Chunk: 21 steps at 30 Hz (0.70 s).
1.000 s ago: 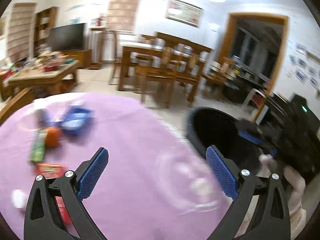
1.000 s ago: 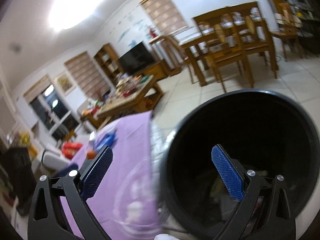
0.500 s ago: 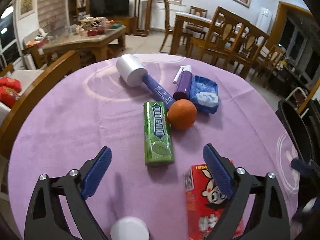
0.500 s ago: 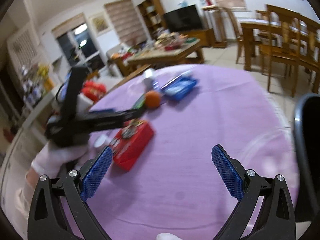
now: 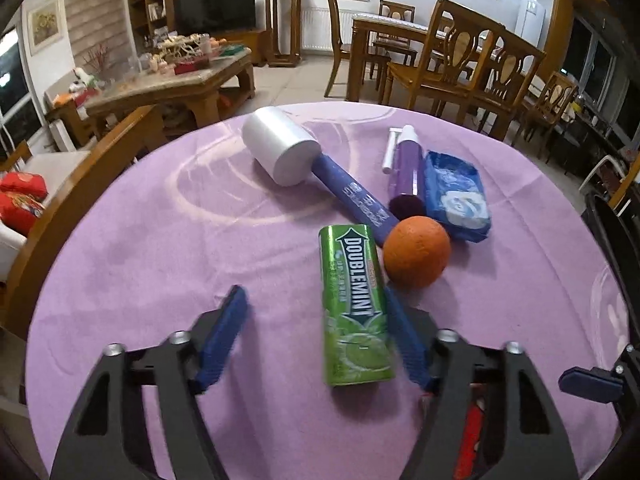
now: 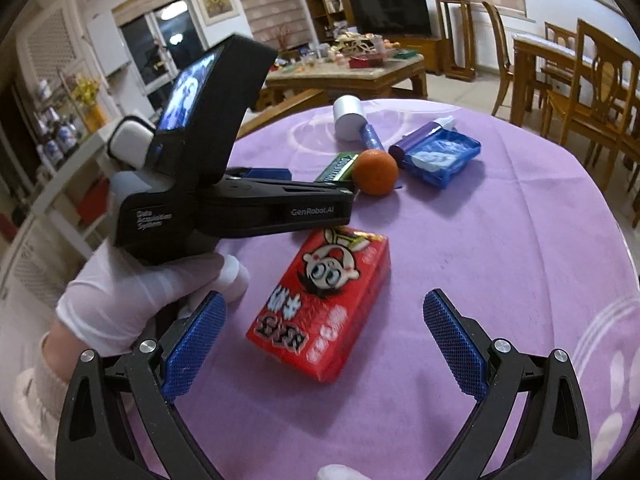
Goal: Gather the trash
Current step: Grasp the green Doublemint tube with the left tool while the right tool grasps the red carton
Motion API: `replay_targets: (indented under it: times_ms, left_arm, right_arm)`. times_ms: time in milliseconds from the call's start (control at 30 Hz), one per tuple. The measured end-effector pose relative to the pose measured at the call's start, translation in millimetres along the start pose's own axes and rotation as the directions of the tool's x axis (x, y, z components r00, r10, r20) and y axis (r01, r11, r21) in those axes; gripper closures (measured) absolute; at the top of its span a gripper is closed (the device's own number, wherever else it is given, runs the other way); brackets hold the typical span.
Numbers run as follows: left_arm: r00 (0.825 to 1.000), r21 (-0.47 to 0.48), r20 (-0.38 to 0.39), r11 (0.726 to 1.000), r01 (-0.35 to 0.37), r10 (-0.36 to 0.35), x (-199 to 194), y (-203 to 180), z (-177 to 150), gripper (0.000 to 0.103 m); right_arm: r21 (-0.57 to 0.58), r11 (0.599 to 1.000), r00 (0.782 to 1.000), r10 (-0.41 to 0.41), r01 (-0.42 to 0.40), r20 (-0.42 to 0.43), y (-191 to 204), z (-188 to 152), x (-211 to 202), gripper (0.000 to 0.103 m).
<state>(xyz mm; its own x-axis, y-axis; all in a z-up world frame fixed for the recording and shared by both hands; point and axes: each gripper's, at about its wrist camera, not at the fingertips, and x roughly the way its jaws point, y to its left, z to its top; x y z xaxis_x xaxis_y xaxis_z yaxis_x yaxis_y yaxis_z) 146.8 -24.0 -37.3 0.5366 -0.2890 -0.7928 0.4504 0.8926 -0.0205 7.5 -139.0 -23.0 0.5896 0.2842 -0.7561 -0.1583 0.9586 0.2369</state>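
Left tongs closing on gum tin; trash still on worktop.

Left tongs (image 5: 316,336) have just been narrowing astride the green Doublemint tin (image 5: 354,308), pads not yet touching. Right tongs (image 6: 324,340) gape above the red cartoon-printed box (image 6: 324,300). Nothing visibly collected; purple-clothed round worktop (image 5: 140,240) lies bare toward its left edge.

Orange (image 5: 417,251) crowds gum tin (image 5: 355,308) right side; bare purple cloth (image 5: 168,240) left, open.

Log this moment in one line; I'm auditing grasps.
left gripper: jaws closing around green Doublemint pack, not yet pressing | right gripper: open above red box
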Motion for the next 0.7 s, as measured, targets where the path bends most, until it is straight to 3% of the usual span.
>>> replay_targets:
  times_ms: [167, 267, 333, 500, 700]
  left_arm:
    - [1.000, 0.000, 0.013, 1.000, -0.019, 0.019, -5, 10, -2, 0.068]
    - [1.000, -0.008, 0.023, 1.000, -0.007, 0.007, -7, 16, -4, 0.073]
    - [1.000, -0.009, 0.025, 1.000, -0.003, 0.004, -8, 16, -5, 0.073]
    - [0.998, -0.057, 0.041, 0.998, 0.039, -0.037, -13, 27, -6, 0.073]
    - [0.992, -0.092, 0.099, 0.991, 0.092, -0.083, -33, 26, -14, 0.073]
  right_arm:
    - [-0.025, 0.998, 0.995, -0.051, 0.049, -0.089, 3, 8, 27, 0.025]
    - [-0.048, 0.997, 0.994, -0.065, 0.061, -0.091, 7, 8, 30, 0.037]
    - [-0.063, 0.994, 0.991, -0.095, 0.090, -0.091, 7, 7, 30, 0.052]
    - [-0.045, 0.996, 0.994, -0.080, 0.077, -0.075, -4, 6, 21, 0.052]
    - [0.004, 1.000, 1.000, 0.002, -0.002, 0.013, -16, -6, -16, 0.052]
